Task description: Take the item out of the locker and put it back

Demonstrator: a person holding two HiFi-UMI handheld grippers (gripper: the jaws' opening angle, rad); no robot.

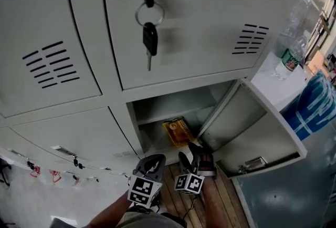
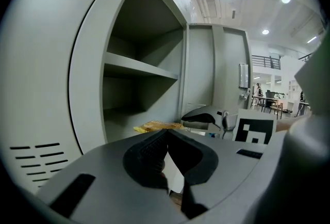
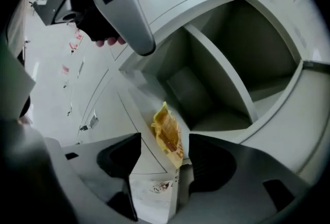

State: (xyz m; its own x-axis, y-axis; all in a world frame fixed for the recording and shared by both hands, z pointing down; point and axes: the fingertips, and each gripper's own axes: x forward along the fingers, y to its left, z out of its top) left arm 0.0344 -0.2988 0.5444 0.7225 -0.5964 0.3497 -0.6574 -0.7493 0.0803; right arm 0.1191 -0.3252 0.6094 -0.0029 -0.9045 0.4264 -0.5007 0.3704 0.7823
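Note:
A yellow snack packet (image 1: 177,130) lies on the floor of the open bottom locker (image 1: 157,140), near its front edge. My right gripper (image 1: 190,152) reaches just into the opening. In the right gripper view the right gripper (image 3: 164,150) is open, and the packet (image 3: 168,134) lies between and just ahead of its jaws, with no pad pressing on it. My left gripper (image 1: 152,161) hovers beside it at the locker's front left, shut and empty. In the left gripper view the left gripper (image 2: 166,134) points at the opening, with the packet (image 2: 154,126) just beyond it.
The locker door (image 1: 257,127) swings out to the right. A shelf (image 1: 173,111) divides the compartment. A key on a ring (image 1: 149,38) hangs from the shut locker above. A water bottle (image 1: 291,48) stands on a white ledge at the right. Wooden flooring (image 1: 178,206) lies below.

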